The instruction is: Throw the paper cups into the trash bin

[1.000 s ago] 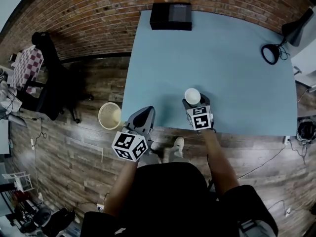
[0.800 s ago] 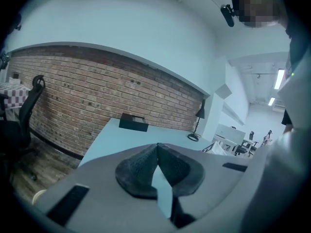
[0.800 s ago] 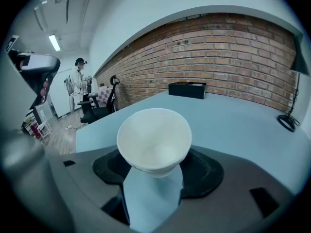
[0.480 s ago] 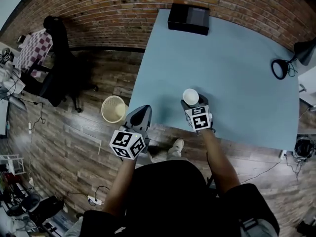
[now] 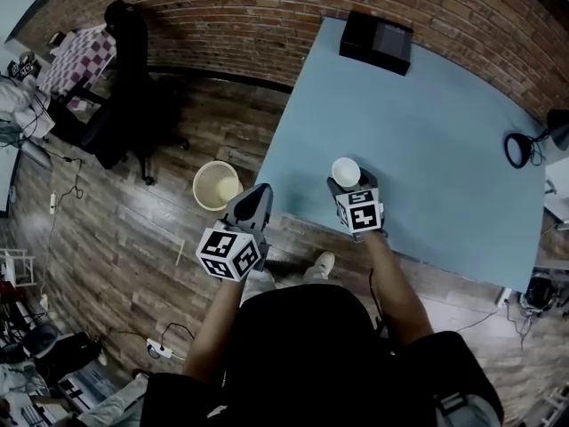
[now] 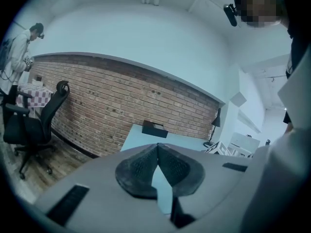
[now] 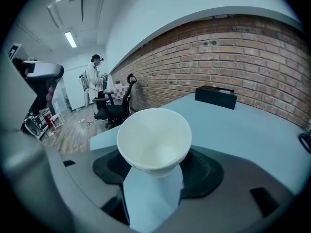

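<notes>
Right gripper [image 5: 348,185] [image 7: 154,176]: jaws part-way apart and pressed on a white paper cup [image 5: 346,172] [image 7: 154,137], one dark pad on each side of its lower wall.
Paper cup: upright, mouth up, inside bare and white. It is clear of the table top, above the near part of the table, close to the edge where the person stands.
Left gripper [image 5: 257,194] [image 6: 158,152]: jaws brought together, the ribbed pad [image 6: 137,168] tips touching, nothing between them. It hangs over the floor, just off the table's near left corner.
Hands: each gripper is carried on a bare forearm. The marker cubes face the head camera.
Trash bin [image 5: 217,186]: a round, pale, mesh-walled basket on the floor, left of the table's near corner. It is near the left gripper's tip and well apart from the cup.
Table [image 5: 427,123]: light blue top, its far edge against the brick wall [image 5: 267,12].
Black box [image 5: 376,42] [image 7: 215,96]: at the table's far left corner, by the wall.
Desk lamp [image 5: 518,149]: black, at the table's right edge.
Floor [image 5: 116,229]: dark wood planks with loose cables.
Office chair [image 5: 133,69]: black, left of the table near the wall, beside a chequered cloth [image 5: 76,60].
Bystander [image 7: 95,76]: stands far off, behind the chair.
</notes>
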Demonstrator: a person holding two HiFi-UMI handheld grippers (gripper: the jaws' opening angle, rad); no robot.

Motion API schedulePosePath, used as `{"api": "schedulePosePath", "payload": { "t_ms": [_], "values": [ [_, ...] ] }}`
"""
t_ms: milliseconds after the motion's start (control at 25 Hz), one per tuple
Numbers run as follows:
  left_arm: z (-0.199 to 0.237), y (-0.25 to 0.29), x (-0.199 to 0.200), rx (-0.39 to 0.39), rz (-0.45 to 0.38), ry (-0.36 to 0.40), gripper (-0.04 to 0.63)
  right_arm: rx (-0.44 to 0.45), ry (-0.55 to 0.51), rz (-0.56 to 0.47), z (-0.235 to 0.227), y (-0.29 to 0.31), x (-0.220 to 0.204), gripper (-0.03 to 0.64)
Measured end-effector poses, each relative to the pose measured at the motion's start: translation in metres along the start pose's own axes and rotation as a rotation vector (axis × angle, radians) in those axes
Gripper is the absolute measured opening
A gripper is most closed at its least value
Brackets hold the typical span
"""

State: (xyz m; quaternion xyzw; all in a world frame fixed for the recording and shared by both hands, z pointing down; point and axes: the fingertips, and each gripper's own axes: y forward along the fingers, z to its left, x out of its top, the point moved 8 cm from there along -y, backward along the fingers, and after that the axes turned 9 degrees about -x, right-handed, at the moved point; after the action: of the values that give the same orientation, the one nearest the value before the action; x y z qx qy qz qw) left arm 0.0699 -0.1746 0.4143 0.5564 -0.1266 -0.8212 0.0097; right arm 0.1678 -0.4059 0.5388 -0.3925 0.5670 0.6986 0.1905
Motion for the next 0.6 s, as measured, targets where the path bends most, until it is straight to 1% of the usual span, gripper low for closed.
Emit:
{"api": "schedulePosePath", "payload": {
  "t_ms": [280,480,600],
  "values": [
    [0.03,-0.031,0.003,0.01,-0.007,-0.01,0.009,0.022,-0.043,0.005,0.041,0.016,0.019,0.301],
    [0.065,-0.058,0.009,0.035,-0.03,-0.028,0.009,0.02,-0.058,0.008,0.072,0.026,0.036,0.301],
    [0.085,-0.072,0.013,0.049,-0.033,-0.025,0.009,0.025,-0.06,0.015,0.094,0.033,0.043,0.301]
  ]
}}
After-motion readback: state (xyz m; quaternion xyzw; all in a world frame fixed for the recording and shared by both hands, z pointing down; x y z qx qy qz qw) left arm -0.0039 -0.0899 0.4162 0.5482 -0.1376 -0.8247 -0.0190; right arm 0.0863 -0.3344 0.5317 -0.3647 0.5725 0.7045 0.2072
